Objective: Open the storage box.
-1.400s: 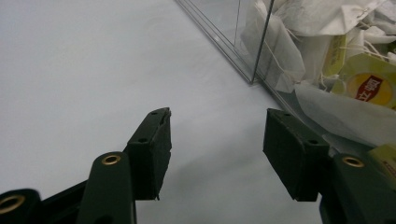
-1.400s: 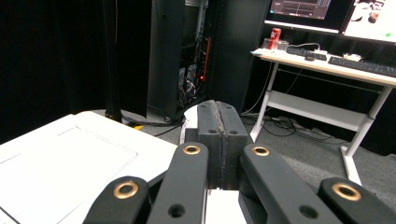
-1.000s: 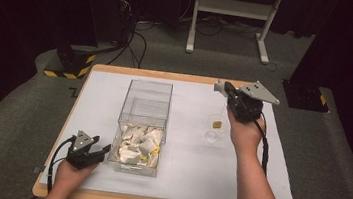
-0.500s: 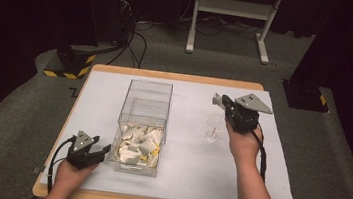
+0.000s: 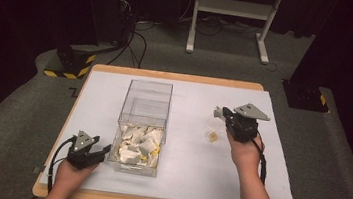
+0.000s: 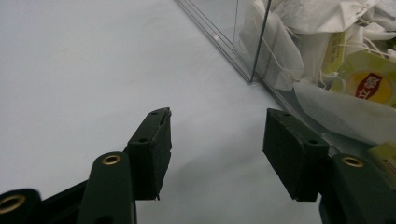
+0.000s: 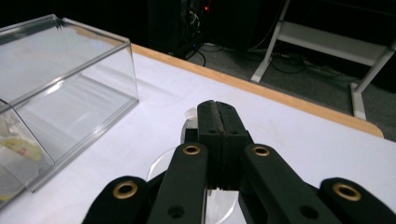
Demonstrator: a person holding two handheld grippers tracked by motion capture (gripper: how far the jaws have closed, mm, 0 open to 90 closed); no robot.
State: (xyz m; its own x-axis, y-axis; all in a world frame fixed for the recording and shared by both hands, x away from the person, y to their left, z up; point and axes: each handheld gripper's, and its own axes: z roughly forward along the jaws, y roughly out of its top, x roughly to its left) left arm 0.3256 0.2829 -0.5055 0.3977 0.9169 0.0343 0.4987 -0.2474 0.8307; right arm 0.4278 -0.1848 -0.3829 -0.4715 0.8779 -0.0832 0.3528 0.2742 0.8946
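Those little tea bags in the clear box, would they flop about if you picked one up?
Probably. The tea bags look like thin crumpled paper with loose strings, so one would likely sag and dangle. They seem very light, piled loosely in the clear box. The paper may tear if pinched hard.

A: Small thing under the right gripper [image 7: 218,116], hard to name. Pale and clear in the high view, tiny yellow spot; too small to tell.

B: Same in the right gripper view. Mostly hidden behind the closed jaws (just a clear curved edge poking out).

A: Clear box [image 6: 252,51] cut off at top and right edges in the left gripper view. Tea bags [image 6: 327,42] cropped too.

B: Red-and-yellow tag print unreadable. Box's near end also cut at left edge, right gripper view.
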